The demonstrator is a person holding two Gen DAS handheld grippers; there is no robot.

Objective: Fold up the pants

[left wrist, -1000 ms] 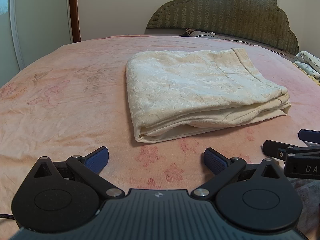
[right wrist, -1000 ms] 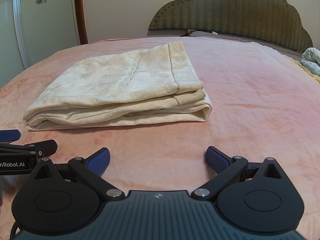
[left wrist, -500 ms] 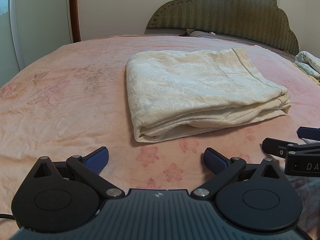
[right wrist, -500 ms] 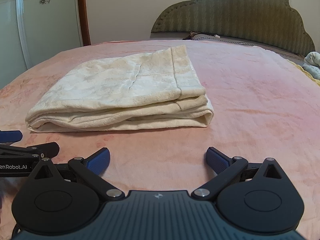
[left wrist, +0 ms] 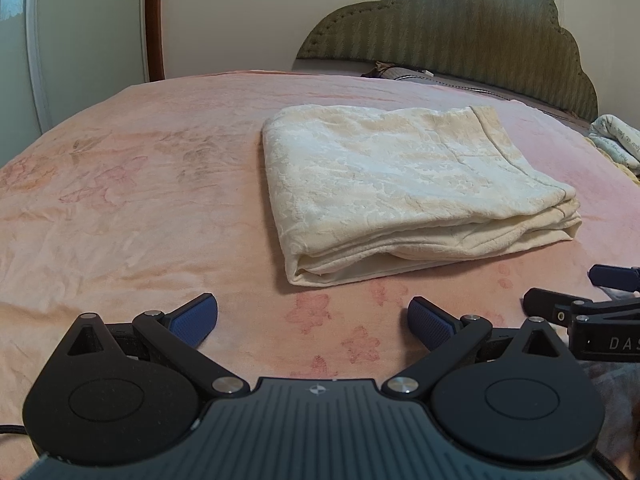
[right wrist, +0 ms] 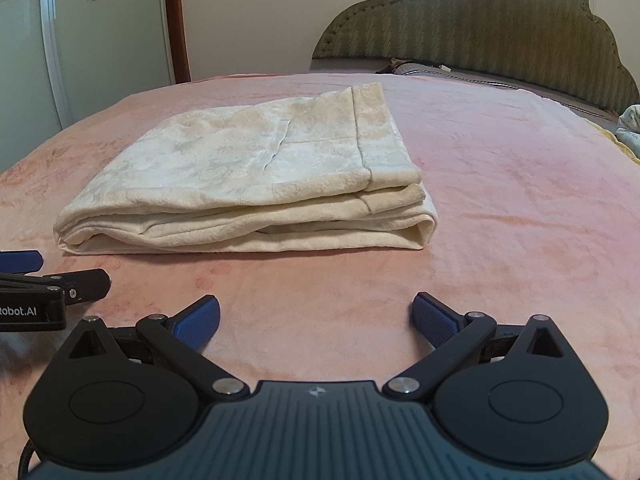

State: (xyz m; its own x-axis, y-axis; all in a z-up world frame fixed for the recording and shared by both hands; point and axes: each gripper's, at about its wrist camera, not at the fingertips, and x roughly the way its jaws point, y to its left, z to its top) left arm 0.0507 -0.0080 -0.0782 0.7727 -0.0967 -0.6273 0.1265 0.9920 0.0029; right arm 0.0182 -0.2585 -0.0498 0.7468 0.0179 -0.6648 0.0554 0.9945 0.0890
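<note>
Left wrist view: cream pants, folded into a thick rectangular stack, are seen lying on a pink floral bedspread. From the left gripper the stack lies at about one o'clock, near but apart. The jaws are spread wide and nothing is held between the blue pads. At three o'clock, part of the other gripper is shown, side by side with this one.

In the right wrist view, the pants are placed at about eleven o'clock from the right gripper, which is likewise released and empty. The stack's long axis is laid across both views, left to right, with layered edges turned toward the cameras and a rounded fold at its right end. Neither gripper is clearly nearer. The folding is judged essentially complete. A padded green headboard is seen at twelve o'clock.
</note>
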